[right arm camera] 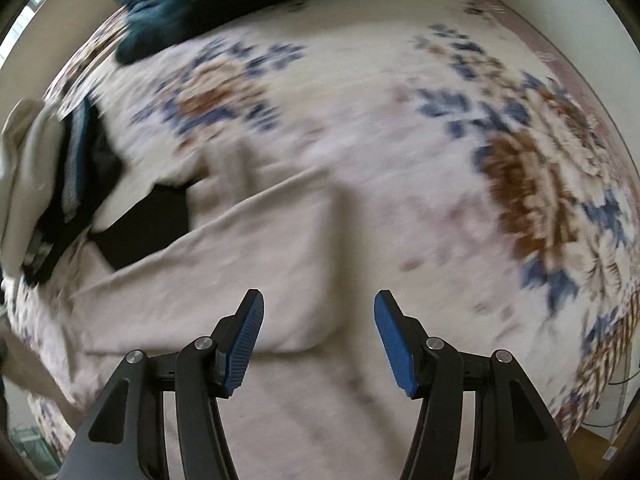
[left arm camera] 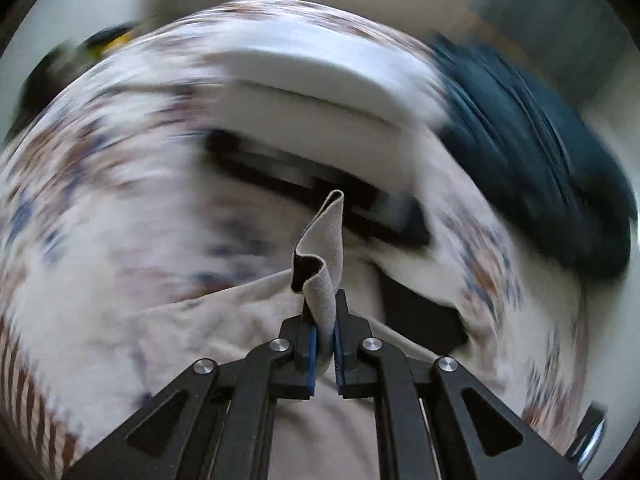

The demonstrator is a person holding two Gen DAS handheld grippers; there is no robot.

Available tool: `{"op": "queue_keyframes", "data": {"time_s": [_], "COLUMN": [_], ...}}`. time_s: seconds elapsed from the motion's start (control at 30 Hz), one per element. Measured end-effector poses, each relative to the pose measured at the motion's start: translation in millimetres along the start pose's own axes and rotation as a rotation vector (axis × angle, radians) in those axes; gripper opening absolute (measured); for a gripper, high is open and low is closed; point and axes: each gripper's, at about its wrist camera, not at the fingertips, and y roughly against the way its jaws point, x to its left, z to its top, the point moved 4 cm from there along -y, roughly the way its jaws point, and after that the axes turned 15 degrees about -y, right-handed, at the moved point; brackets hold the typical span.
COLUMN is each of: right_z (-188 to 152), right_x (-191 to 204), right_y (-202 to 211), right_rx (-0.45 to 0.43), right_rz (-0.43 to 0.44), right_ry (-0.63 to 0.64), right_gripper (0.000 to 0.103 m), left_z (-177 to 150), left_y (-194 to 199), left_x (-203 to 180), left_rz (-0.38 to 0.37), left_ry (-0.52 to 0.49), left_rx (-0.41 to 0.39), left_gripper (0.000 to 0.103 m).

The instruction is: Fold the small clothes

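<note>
Black left gripper [left arm camera: 325, 340] at lower centre pinches a corner of the beige soft cloth garment [left arm camera: 224, 332]; cloth lies lower centre on the floral bedspread [right arm camera: 380, 140]. Right gripper [right arm camera: 319, 336] spread, empty. I judge it light, limp, non-slippery; I'd take hems or corners.

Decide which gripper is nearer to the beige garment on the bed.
Left. The left gripper is shut on a fold of the beige garment; the right gripper hangs open above it, gripping nothing.
</note>
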Motion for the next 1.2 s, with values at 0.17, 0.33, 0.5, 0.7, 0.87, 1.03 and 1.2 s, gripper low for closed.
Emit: {"op": "queue_keyframes", "data": {"time_s": [0.17, 0.33, 0.5, 0.7, 0.87, 1.03, 1.2], "right_z": [26.7, 41.7, 43.3, 24.7, 22.8, 19.0, 22.0], "right_x": [-43.1, -61.7, -40.5, 50.1, 98.2, 123.3, 109.0], "right_y": [-17.4, -20.5, -6.1, -16.1, -57.7, -53.7, -12.6], "right_rx": [-0.003, 0.043, 0.14, 0.225, 0.195, 0.086, 0.007], "right_rz": [-0.054, -0.029, 0.144, 0.283, 0.177, 0.122, 0.117], "right_ry": [-0.043, -0.076, -0.098, 0.038, 0.133, 0.223, 0.221], "right_gripper": [0.06, 0.06, 0.06, 0.06, 0.056, 0.002, 0.002], "left_z": [-5.8, -17.9, -8.6, -24.3, -57.6, -68.8, -62.3], "left_y": [-46.6, -52.9, -12.8, 20.2, 21.4, 13.7, -2.7], "left_x": [-99.5, -142.5, -86.3, 36.2, 109.4, 118.5, 105.4], "left_rz": [-0.093, -0.183, -0.12, 0.23, 0.37, 0.392, 0.35], "left_ry": [-0.156, -0.197, -0.161, -0.113, 0.014, 0.059, 0.037], "left_rx": [0.075, 0.152, 0.083, 0.086, 0.177, 0.193, 0.196], "left_gripper": [0.005, 0.019, 0.089, 0.089, 0.089, 0.089, 0.089]}}
